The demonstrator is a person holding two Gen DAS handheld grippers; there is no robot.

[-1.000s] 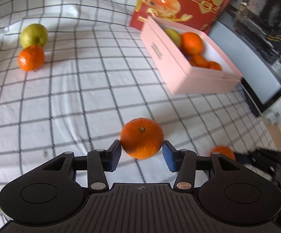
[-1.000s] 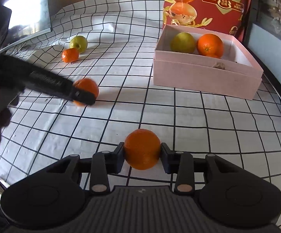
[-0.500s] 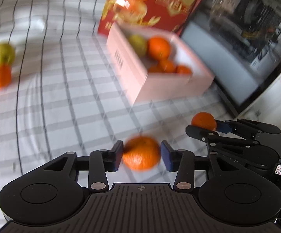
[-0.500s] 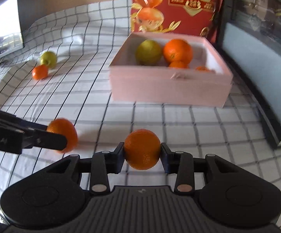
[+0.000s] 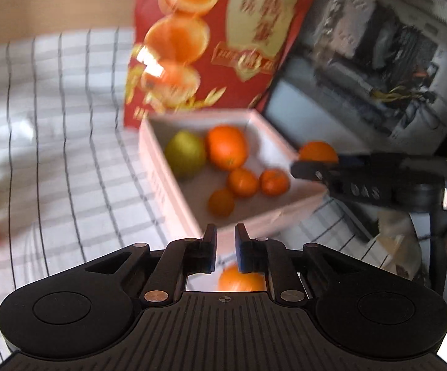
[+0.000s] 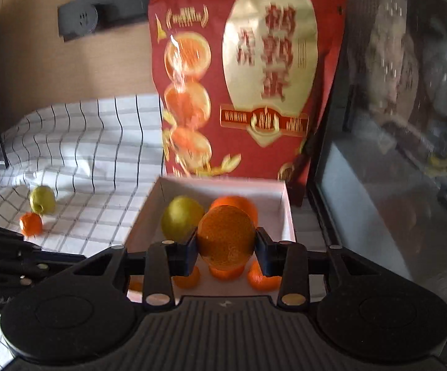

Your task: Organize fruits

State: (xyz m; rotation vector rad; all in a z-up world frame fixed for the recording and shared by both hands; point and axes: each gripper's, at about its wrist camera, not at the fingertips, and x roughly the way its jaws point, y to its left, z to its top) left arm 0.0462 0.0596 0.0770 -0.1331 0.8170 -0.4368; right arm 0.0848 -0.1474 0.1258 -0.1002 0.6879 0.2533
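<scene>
Over the pink box (image 6: pixel 288 213), my right tool (image 6: pixel 226 247) gripped an orange (image 6: pixel 225 237); my left tool (image 5: pixel 225 244) had clenched empty (its orange (image 5: pixel 241 279) slipped out), needing regrasping.

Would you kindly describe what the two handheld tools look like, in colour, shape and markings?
Both the left tool and the right tool are matte black: a ribbed centre plate, two rounded lobes with circular discs, and linkage arms with silver rivets. The fingers carry blue pads. Seen from the side, the right tool bears white lettering, too blurred to read.
</scene>
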